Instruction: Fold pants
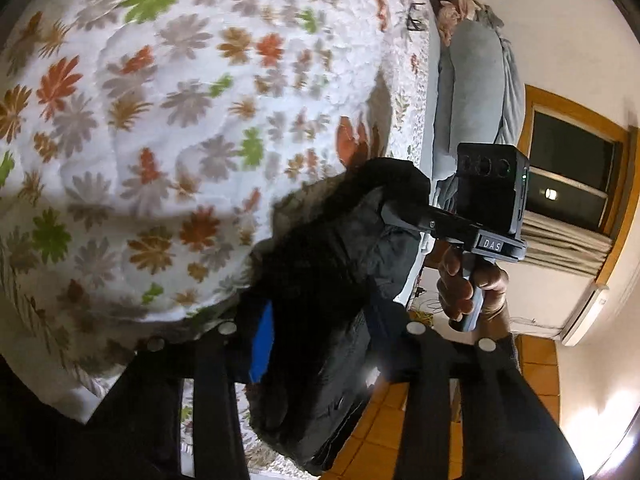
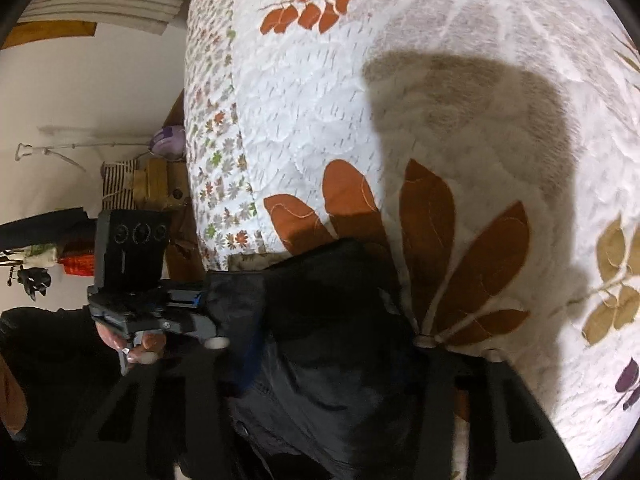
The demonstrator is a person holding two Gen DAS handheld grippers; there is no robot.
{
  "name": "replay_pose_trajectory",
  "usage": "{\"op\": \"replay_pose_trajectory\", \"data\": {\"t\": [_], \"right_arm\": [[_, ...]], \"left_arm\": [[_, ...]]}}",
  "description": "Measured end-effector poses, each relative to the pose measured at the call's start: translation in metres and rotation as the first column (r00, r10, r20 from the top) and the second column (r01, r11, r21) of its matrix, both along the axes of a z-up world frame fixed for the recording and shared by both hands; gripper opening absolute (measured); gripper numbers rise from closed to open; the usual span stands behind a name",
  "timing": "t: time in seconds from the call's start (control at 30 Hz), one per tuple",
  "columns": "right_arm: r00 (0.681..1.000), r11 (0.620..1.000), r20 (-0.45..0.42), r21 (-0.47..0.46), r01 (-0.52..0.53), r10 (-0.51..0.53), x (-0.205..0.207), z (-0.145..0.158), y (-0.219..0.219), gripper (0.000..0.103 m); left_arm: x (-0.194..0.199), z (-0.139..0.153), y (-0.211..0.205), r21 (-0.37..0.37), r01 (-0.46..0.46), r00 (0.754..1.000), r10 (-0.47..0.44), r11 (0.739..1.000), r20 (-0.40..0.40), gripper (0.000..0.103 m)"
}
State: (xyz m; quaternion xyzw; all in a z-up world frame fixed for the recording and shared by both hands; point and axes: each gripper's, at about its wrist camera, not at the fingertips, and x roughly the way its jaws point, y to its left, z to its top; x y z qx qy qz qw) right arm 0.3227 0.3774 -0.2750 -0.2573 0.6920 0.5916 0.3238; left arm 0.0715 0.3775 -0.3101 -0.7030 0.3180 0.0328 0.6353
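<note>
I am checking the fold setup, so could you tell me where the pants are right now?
The black pants hang bunched between the left gripper and right gripper, lifted over the floral bedspread near its edge.

The pants (image 1: 320, 280) are black, of a dull, slightly crinkled cloth, bunched into a thick hanging bundle rather than spread flat. Both views show them lifted above the flowered bedspread (image 1: 160, 120), their upper edge pinched at two places side by side. The cloth sags in heavy folds below that edge, and one fuzzy dark end rises at the top.
</note>
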Motion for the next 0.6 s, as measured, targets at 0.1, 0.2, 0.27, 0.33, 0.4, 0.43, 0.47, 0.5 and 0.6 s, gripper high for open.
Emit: {"op": "replay_pose_trajectory", "data": {"t": [0.1, 0.2, 0.27, 0.33, 0.4, 0.43, 0.47, 0.5, 0.6], "right_arm": [[1.000, 1.000, 0.014, 0.023, 0.007, -0.007, 0.000, 0.009, -0.005, 0.033], [0.999, 0.999, 0.031, 0.037, 0.006, -0.007, -0.002, 0.019, -0.008, 0.032], [0.999, 0.999, 0.041, 0.044, 0.005, -0.007, -0.003, 0.026, -0.010, 0.031], [0.998, 0.999, 0.058, 0.053, 0.003, -0.006, -0.005, 0.034, -0.012, 0.031], [0.997, 0.998, 0.076, 0.059, 0.002, -0.007, -0.008, 0.041, -0.012, 0.031], [0.997, 0.998, 0.082, 0.061, 0.002, -0.007, -0.006, 0.045, -0.014, 0.031], [0.996, 0.998, 0.094, 0.067, 0.002, -0.008, -0.007, 0.051, -0.016, 0.031], [0.995, 0.998, 0.101, 0.070, 0.004, -0.011, -0.007, 0.055, -0.018, 0.031], [0.991, 0.997, 0.132, 0.082, 0.009, -0.020, -0.010, 0.070, -0.024, 0.031]], "left_arm": [[0.002, 0.006, -0.002, 0.024, 0.008, 1.000, -0.008, 1.000, 0.005, 0.037], [0.002, 0.011, -0.002, 0.035, 0.013, 1.000, -0.014, 0.999, 0.011, 0.037], [0.001, 0.016, -0.004, 0.044, 0.014, 1.000, -0.014, 0.999, 0.017, 0.036], [0.001, 0.024, -0.005, 0.062, 0.018, 1.000, -0.019, 0.998, 0.024, 0.036], [0.001, 0.032, -0.007, 0.077, 0.022, 0.999, -0.025, 0.997, 0.034, 0.036], [0.002, 0.036, -0.008, 0.086, 0.024, 0.999, -0.027, 0.996, 0.038, 0.036], [0.002, 0.041, -0.009, 0.094, 0.026, 0.999, -0.030, 0.995, 0.044, 0.036], [0.003, 0.045, -0.011, 0.100, 0.027, 0.998, -0.032, 0.995, 0.049, 0.036], [0.006, 0.062, -0.016, 0.132, 0.033, 0.997, -0.043, 0.991, 0.069, 0.036]]}}
